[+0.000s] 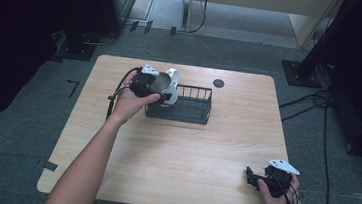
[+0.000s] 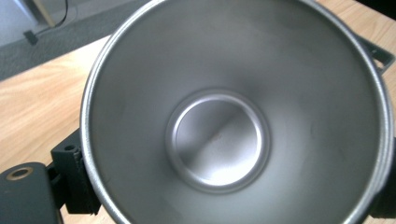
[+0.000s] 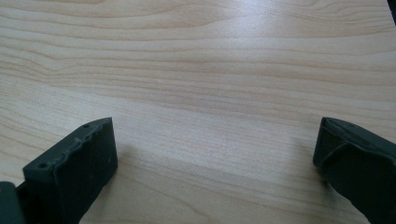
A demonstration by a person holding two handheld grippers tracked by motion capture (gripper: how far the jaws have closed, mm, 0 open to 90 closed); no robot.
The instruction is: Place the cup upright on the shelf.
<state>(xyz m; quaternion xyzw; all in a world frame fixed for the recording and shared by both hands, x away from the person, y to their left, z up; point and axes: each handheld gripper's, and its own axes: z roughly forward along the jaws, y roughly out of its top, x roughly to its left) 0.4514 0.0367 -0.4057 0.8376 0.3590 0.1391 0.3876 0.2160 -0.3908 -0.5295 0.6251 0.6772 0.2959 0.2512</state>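
A steel cup (image 1: 161, 82) with a white outer wall is tipped on its side, just above the left end of a black wire basket (image 1: 190, 114). My left gripper (image 1: 156, 90) is shut on the cup. In the left gripper view I look straight into the cup's bare steel inside (image 2: 219, 140), with one black finger (image 2: 70, 179) against its rim at lower left. My right gripper (image 1: 251, 175) lies low over the table's front right corner. It is open, with bare wood between its fingers (image 3: 74, 168).
The basket stands at the back middle of the wooden table (image 1: 178, 157). A small dark disc (image 1: 218, 83) lies on the table behind the basket's right end. Cables (image 1: 314, 102) and dark equipment stands (image 1: 300, 73) sit on the floor around the table.
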